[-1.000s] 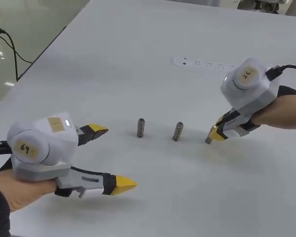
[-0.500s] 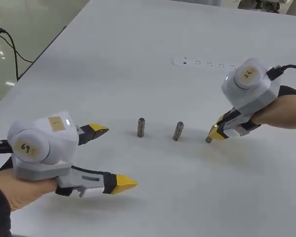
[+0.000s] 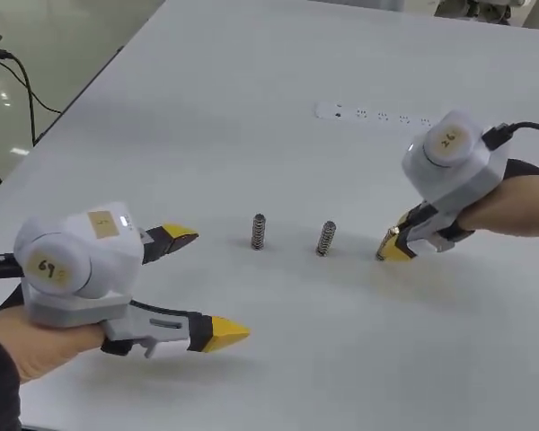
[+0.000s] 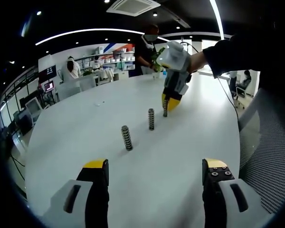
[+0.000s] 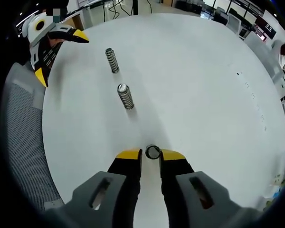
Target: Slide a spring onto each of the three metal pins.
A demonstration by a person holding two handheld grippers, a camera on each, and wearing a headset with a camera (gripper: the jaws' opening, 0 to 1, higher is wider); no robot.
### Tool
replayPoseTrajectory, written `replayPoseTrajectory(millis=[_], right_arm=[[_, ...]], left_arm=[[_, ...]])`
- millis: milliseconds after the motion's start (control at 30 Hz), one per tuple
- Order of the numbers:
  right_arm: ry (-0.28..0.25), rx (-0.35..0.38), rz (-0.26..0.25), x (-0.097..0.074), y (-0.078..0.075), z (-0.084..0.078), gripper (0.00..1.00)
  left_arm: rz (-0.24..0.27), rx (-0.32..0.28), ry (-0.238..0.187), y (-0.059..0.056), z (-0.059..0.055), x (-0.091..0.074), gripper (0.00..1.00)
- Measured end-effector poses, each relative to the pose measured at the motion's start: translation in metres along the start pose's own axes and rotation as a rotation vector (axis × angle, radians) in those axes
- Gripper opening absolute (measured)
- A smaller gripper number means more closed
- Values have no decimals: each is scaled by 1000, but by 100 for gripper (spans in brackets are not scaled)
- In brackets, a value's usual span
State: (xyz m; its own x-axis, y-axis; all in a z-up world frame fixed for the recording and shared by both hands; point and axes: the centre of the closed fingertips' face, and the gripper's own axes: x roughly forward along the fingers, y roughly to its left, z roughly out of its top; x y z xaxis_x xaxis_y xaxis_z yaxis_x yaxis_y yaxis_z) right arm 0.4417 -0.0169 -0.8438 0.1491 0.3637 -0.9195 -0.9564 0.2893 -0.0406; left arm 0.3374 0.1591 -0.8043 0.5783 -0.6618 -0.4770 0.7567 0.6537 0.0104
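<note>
My right gripper has edged slightly right, its fingers pinching the third spring, just right of the other two springs. My left gripper hovers near left, fingers spread. If I let go crookedly, I judge the coil could snag and topple its pin.

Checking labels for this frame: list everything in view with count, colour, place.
table: 1, white, under everything
springs: 3, grey, upright in a row mid-table; second; third spring between the tips of the right gripper
power strip: 1, white, far side of table
cable: 1, black, off the table's left edge
people: two, standing beyond the table
left gripper: white, yellow tips, open, near left
right gripper: white, yellow tips, closed on third spring
hands: 2, holding the grippers
</note>
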Motion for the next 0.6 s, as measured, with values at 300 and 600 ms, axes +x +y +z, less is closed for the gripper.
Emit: replayPoseTrajectory(millis=[300, 600], right_arm=[[-8, 10, 4, 1, 1, -6, 27], [-48, 31, 8, -1, 4, -9, 40]], left_arm=[[-5, -4, 1, -1, 0, 2, 80], [-7, -10, 3, -3, -1, 2, 80]])
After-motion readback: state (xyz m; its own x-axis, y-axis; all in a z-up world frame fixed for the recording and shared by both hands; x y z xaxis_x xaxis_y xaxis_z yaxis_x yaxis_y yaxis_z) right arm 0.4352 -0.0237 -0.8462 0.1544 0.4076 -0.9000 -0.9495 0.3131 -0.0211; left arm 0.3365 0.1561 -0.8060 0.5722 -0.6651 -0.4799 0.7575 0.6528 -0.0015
